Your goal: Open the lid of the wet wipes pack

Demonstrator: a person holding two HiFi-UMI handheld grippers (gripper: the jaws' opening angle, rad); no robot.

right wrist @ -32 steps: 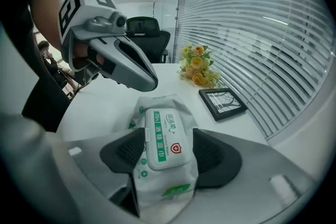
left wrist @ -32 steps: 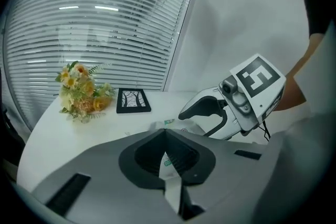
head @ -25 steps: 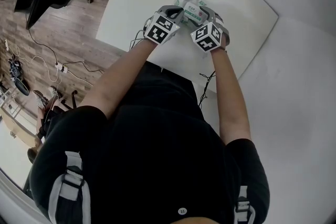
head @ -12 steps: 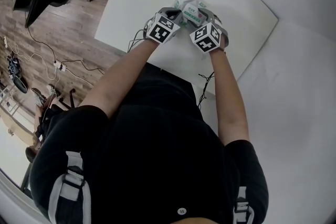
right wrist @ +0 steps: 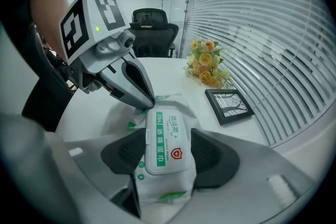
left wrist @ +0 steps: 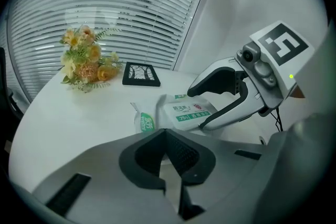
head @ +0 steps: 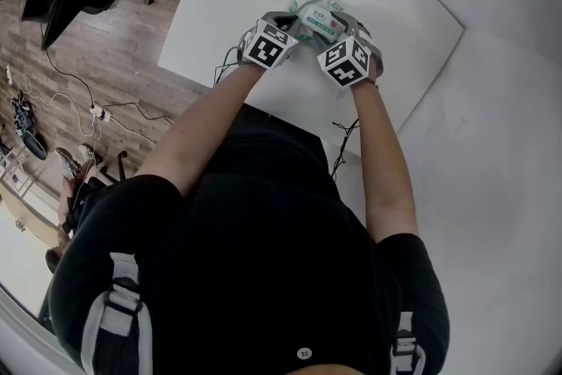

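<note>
Wet wipes pack (right wrist: 164, 186) gripped by right gripper (right wrist: 167, 153) fingers (right wrist: 212, 157), just closing.

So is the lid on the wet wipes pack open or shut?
Shut. In the right gripper view the white rectangular plastic lid lies flat against the white-and-green wet wipes pack, with no gap showing.

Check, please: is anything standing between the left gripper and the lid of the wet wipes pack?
Nothing visible is. The left gripper, shut, has its tip at the far end of the lid. The right gripper, whose jaws have just been closing, holds the wet wipes pack by its sides, clear of that end.
</note>
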